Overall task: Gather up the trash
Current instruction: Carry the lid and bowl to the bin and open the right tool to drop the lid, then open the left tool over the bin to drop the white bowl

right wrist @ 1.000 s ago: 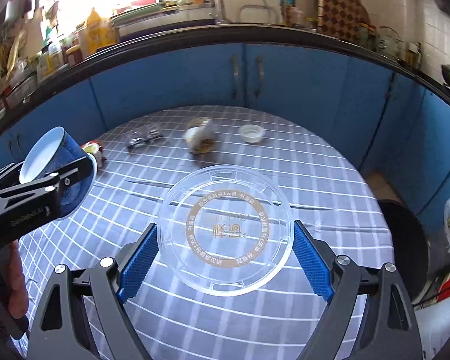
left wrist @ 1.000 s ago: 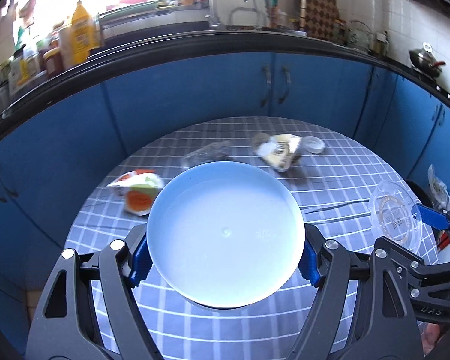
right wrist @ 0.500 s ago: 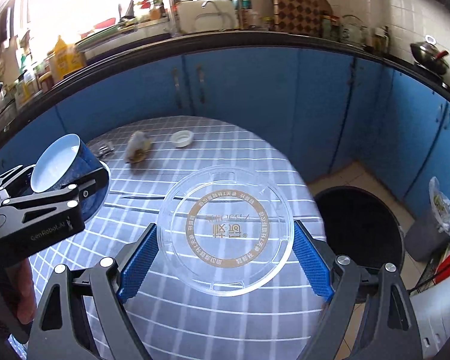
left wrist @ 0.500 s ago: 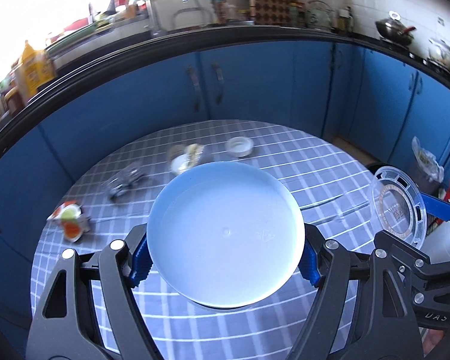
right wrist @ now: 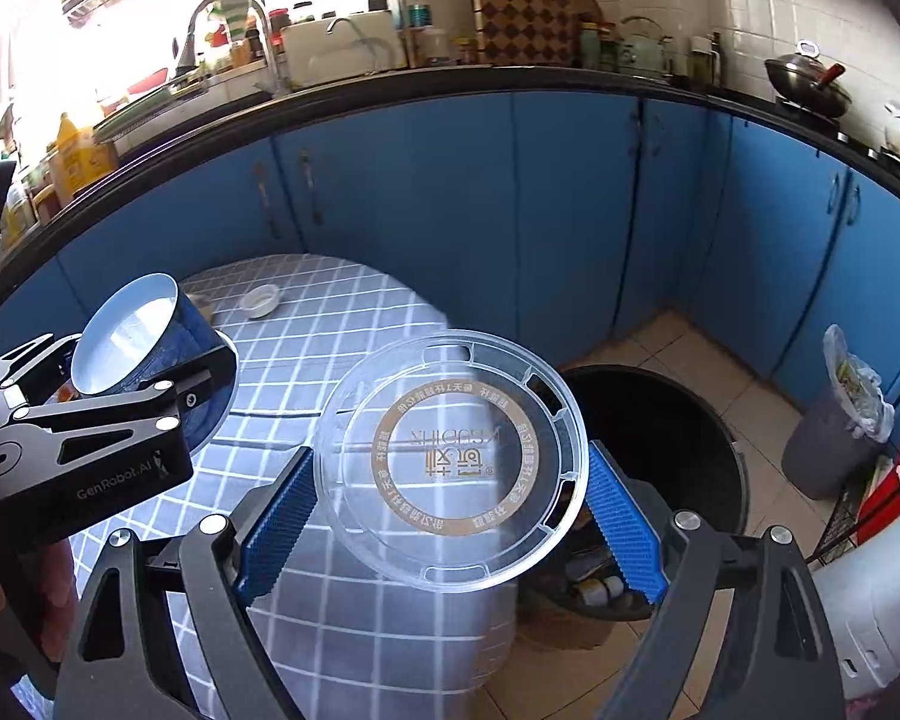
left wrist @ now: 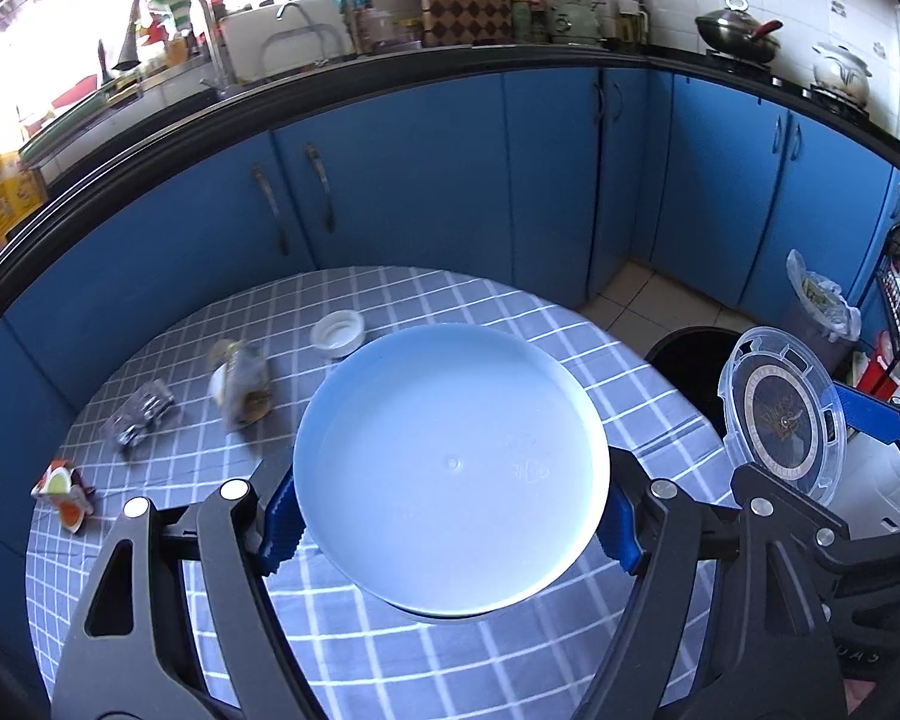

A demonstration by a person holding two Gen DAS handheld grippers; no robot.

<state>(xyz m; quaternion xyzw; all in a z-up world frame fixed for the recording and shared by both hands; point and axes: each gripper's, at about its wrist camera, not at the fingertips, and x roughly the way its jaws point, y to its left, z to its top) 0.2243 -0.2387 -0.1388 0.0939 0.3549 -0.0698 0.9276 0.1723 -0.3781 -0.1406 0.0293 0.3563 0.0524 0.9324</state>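
Left gripper (left wrist: 447, 531): clamped across a white-lined, blue-walled paper bowl (left wrist: 450, 468), blue pads pressing on opposite sides of its wall, mouth facing the camera, carried above the table edge.

Right gripper (right wrist: 450, 510): clamped on a clear plastic lid (right wrist: 453, 459) with a gold printed ring, pads on opposite rim edges, disc tilted toward the lens, held over the gap between table and bin.

Round table (left wrist: 354, 648): grey-and-white check cloth, with 4 pieces of litter left: a small white cap (left wrist: 337, 330), a blurred crumpled wrapper (left wrist: 241, 382), a clear crinkled packet (left wrist: 141, 414), an orange-and-green carton scrap (left wrist: 63, 489).

Black round bin (right wrist: 684, 420): on the tiled floor just beside the table, open-topped, some rubbish visible low inside. Grey lined bin (right wrist: 840, 414) further off by the blue cabinets.

Stage, as judged: both items in transit to the black bin, release not yet made.

Risks, as judged:
- Lid gripped only at thin, flexible rim edges; likely to bow and spring free, landing on tiles short of the bin.
- Bowl wall soft; too much squeeze could buckle it and loosen the hold.
- 2 grippers near each other; collision possible if both converge on 1 opening together.
- Flat lid could glide sideways on release from height and miss.
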